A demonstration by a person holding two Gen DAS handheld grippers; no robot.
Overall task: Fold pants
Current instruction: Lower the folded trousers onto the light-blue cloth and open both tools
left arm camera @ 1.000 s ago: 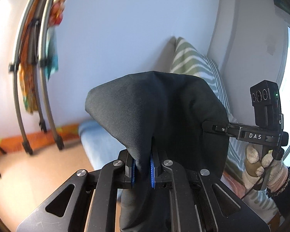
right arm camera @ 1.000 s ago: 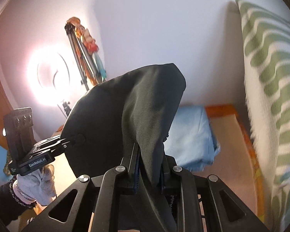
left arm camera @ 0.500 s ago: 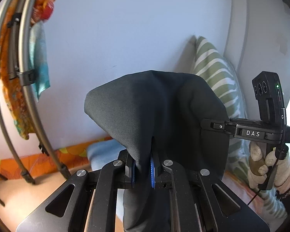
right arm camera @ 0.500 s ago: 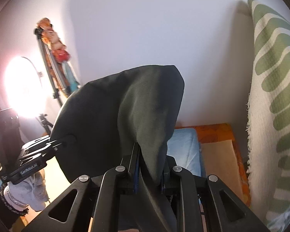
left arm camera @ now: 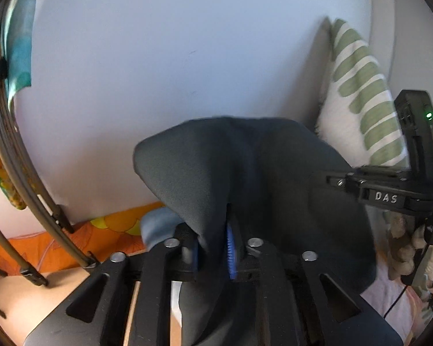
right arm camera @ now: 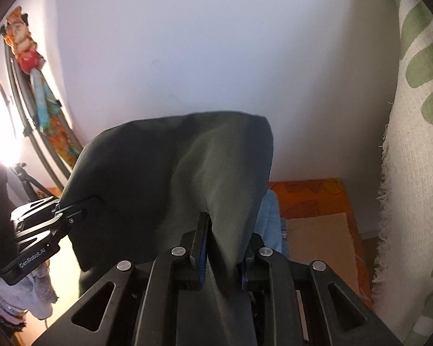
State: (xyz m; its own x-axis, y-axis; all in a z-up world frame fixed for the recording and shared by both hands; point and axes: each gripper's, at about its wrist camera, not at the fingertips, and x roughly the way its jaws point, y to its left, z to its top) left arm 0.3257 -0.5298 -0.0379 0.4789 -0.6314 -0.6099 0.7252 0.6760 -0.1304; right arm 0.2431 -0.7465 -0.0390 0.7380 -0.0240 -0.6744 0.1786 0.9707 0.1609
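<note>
My left gripper [left arm camera: 213, 252] is clamped on a fold of the dark pants [left arm camera: 245, 173], which bulge up mid-frame. My right gripper [right arm camera: 220, 259] is likewise closed on the cloth at lower centre. Behind lie a blue cloth [left arm camera: 156, 226] at lower left, and a striped pillow [left arm camera: 360, 101] at upper right.

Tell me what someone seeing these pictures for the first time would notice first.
The dark pants fill the middle of both views, bunched and held up off any surface, pinched in the left gripper and the right gripper. Next comes a green-striped cushion against the wall at right.
</note>
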